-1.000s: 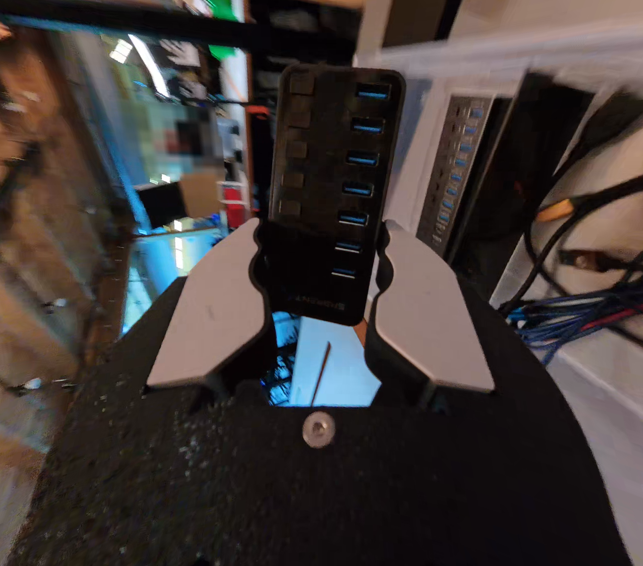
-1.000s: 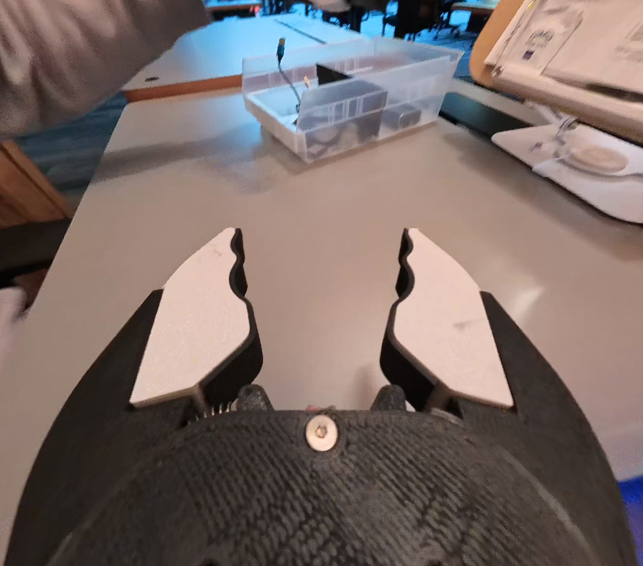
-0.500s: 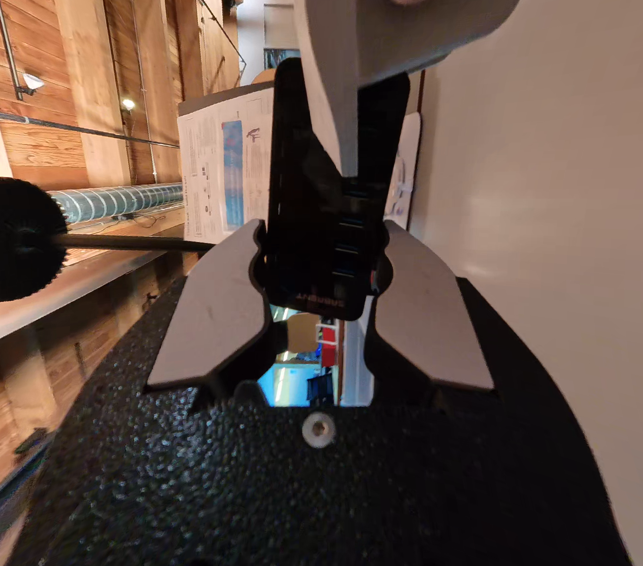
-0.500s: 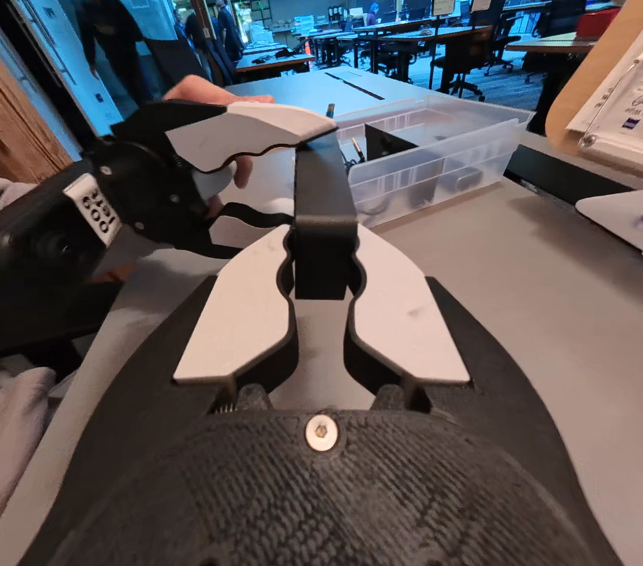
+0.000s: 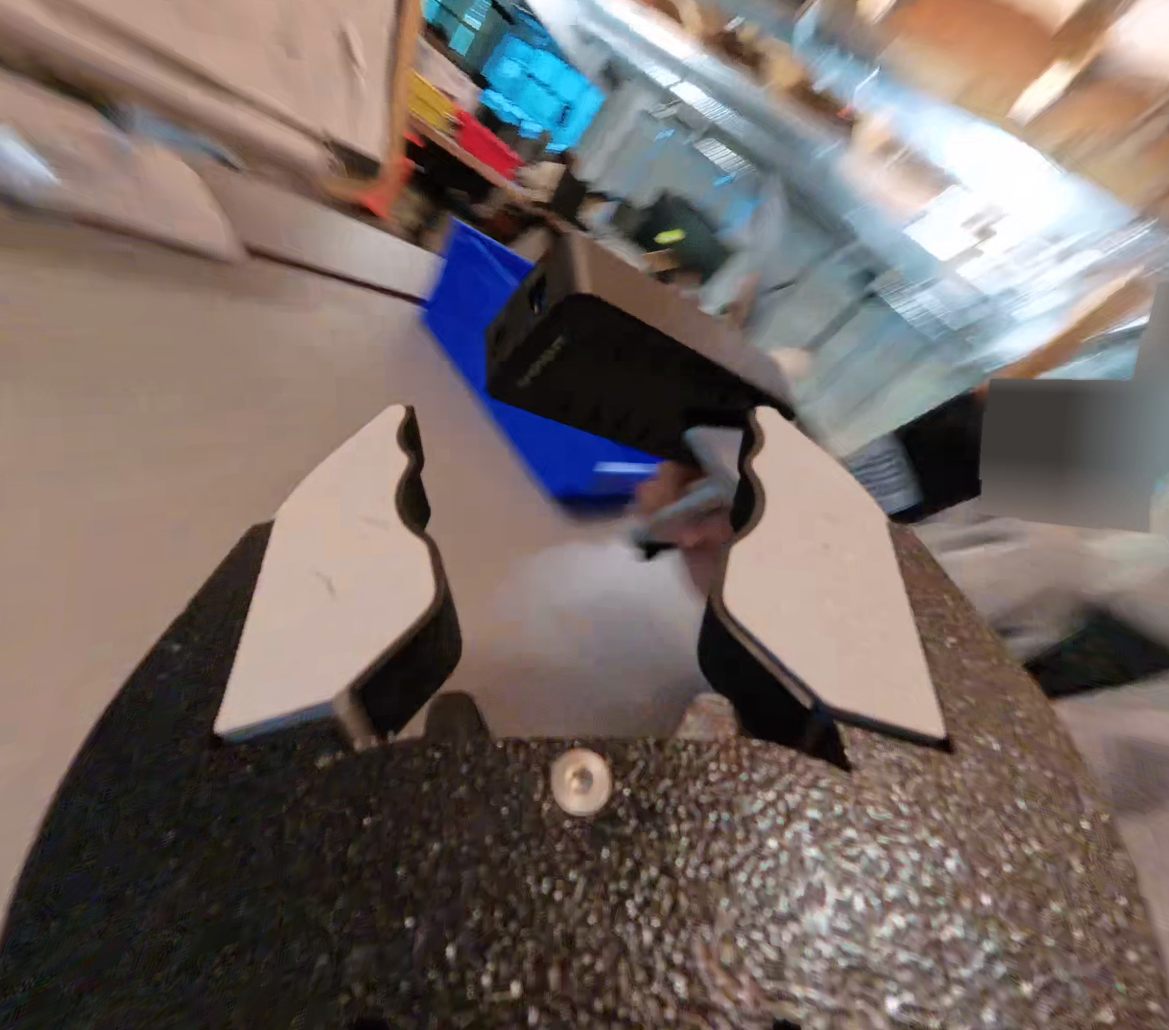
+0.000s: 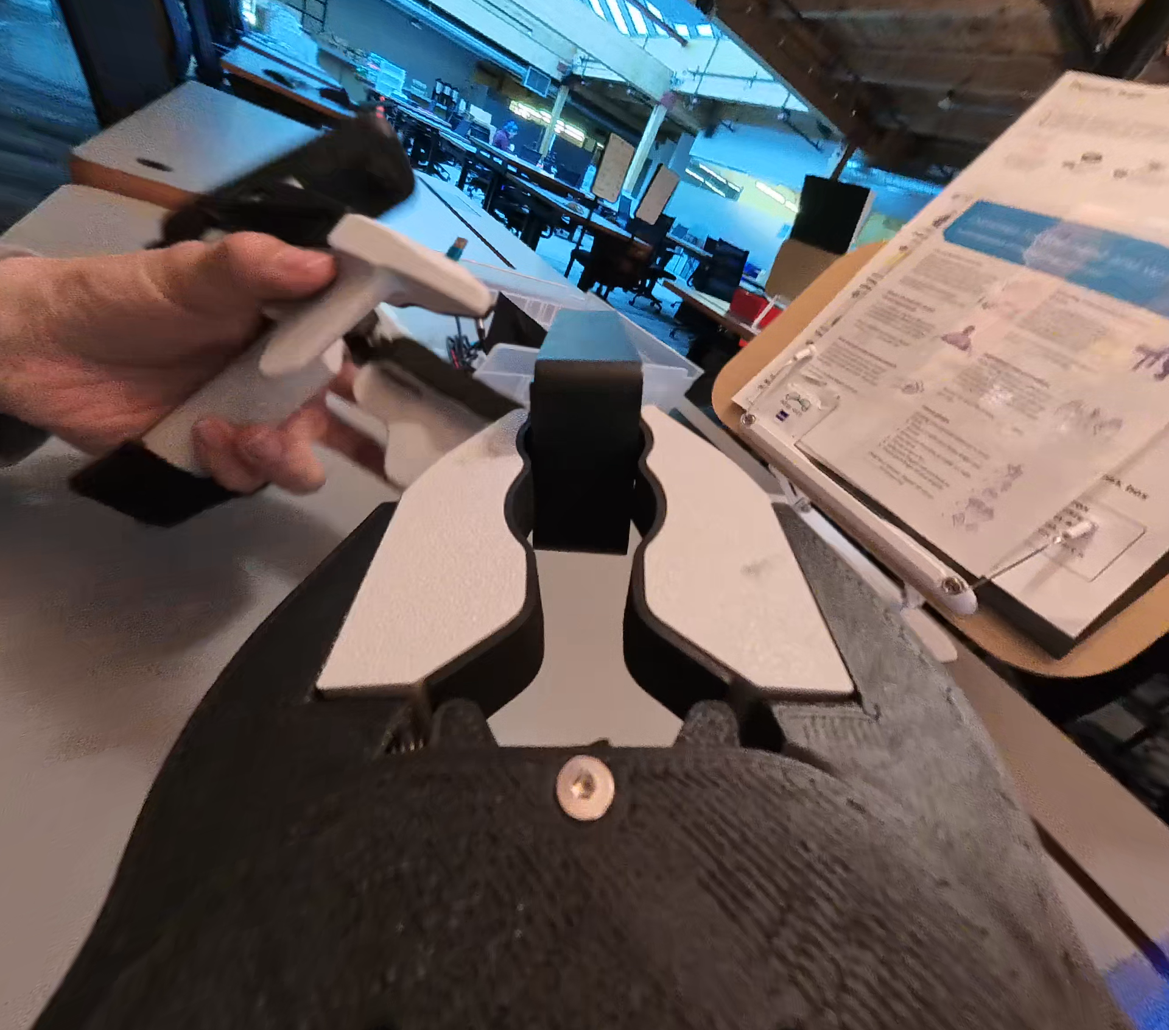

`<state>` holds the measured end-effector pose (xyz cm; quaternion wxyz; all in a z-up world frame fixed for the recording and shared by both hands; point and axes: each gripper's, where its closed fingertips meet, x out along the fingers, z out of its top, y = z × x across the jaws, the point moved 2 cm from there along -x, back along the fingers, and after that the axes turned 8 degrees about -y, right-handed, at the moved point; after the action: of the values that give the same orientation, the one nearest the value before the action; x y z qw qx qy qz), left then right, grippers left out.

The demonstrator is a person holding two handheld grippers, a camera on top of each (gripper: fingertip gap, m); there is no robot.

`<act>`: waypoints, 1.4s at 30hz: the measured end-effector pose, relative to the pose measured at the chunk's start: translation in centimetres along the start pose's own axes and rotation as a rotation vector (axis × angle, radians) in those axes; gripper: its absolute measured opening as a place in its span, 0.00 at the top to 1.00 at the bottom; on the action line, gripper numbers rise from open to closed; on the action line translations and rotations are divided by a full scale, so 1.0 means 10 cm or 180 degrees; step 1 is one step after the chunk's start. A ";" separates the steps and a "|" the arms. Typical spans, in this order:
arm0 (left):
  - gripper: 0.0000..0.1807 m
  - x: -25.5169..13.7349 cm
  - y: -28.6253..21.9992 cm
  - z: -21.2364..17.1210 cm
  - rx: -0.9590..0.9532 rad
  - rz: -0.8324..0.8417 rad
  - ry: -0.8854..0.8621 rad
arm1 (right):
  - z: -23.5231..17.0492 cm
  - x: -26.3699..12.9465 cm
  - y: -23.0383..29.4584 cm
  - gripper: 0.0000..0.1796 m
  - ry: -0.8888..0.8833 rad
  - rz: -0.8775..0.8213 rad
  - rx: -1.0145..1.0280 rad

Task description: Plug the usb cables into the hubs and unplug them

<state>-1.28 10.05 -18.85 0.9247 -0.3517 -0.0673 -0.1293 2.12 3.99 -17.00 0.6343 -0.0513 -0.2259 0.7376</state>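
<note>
My right gripper (image 6: 585, 417) is shut on the near end of a black USB hub (image 6: 585, 430) and holds it above the grey table (image 6: 126, 620), pointing away from me. The hub also shows in the left wrist view (image 5: 607, 367), blurred, with the right gripper's fingers (image 5: 696, 493) on it. My left gripper (image 5: 582, 417) is open and empty, a little short of the hub. In the right wrist view a hand holds the left gripper at the left, its white fingers (image 6: 405, 265) spread. A cable plug (image 6: 457, 248) sticks up behind them.
A clear plastic bin (image 6: 670, 373) with cables stands behind the hub. A printed sheet on a tilted wooden board (image 6: 949, 367) stands at the right. A blue box (image 5: 481, 316) lies beyond the table edge in the left wrist view.
My left gripper has let go of the hub, opened and drawn back to the left. My right gripper stays shut on the hub and has tilted upward.
</note>
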 end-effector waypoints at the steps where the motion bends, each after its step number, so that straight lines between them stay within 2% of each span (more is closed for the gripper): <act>1: 0.47 0.03 -0.04 -0.06 -0.0596 -0.0232 -0.0013 | 0.01 0.01 0.05 0.85 -0.0018 0.0045 -0.0065; 4: 0.47 0.08 -0.12 -0.13 -0.1927 -0.0807 -0.0162 | -0.02 0.05 0.16 0.85 0.0034 0.0077 -0.0345; 5: 0.51 0.08 -0.13 -0.11 -0.2202 -0.0952 -0.0263 | -0.05 0.06 0.19 0.85 0.0090 0.0121 -0.0430; 7: 0.61 0.09 -0.09 -0.12 -0.2404 -0.1012 -0.0379 | -0.10 0.07 0.24 0.85 0.0138 0.0164 -0.0465; 11: 0.67 0.07 0.05 -0.08 -0.2428 -0.0868 -0.0559 | -0.19 0.08 0.28 0.85 0.0209 0.0181 -0.0518; 16: 0.67 0.02 -0.01 -0.03 -0.1318 -0.0772 -0.0342 | -0.27 0.08 0.35 0.82 0.0230 0.0355 -0.0313; 19: 0.67 -0.01 -0.07 0.08 -0.0394 -0.0739 -0.0135 | -0.24 0.08 0.35 0.61 0.0127 0.0509 0.0357; 21: 0.67 -0.03 -0.13 0.12 0.0349 -0.0793 0.0121 | -0.25 0.07 0.36 0.51 0.0127 0.0689 0.0939; 22: 0.68 -0.03 -0.16 0.12 0.0673 -0.0826 0.0264 | -0.26 0.07 0.38 0.50 0.0121 0.0790 0.1237; 24: 0.68 -0.05 -0.25 0.08 0.1216 -0.1004 0.0547 | -0.25 0.07 0.45 0.50 0.0079 0.1025 0.1756; 26: 0.68 -0.06 -0.34 -0.01 0.1568 -0.1216 0.0809 | -0.23 0.07 0.57 0.54 0.0067 0.1278 0.1984; 28: 0.68 -0.08 -0.39 -0.12 0.1794 -0.1392 0.1056 | -0.27 0.07 0.64 0.57 0.0165 0.1338 0.1856; 30: 0.68 -0.09 -0.40 -0.24 0.1894 -0.1496 0.1246 | -0.34 0.07 0.65 0.67 0.0277 0.1255 0.1491; 36: 0.68 -0.10 -0.37 -0.30 0.2175 -0.1439 0.1362 | -0.41 0.06 0.61 0.67 0.0394 0.1224 0.1264; 38: 0.64 -0.09 -0.37 -0.20 0.2488 -0.1263 0.1320 | -0.43 0.06 0.57 0.67 0.0452 0.1143 0.1122; 39: 0.65 -0.11 -0.40 -0.14 0.2662 -0.1237 0.1335 | -0.43 0.05 0.56 0.67 0.0437 0.1123 0.1110; 42: 0.67 -0.20 -0.38 -0.10 0.3044 -0.1137 0.1817 | -0.42 0.04 0.54 0.67 0.0375 0.1131 0.1098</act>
<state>-4.23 7.04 -17.61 0.9261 0.1703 0.0754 -0.3282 -1.38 5.05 -22.85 0.5061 -0.0241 -0.0468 0.8609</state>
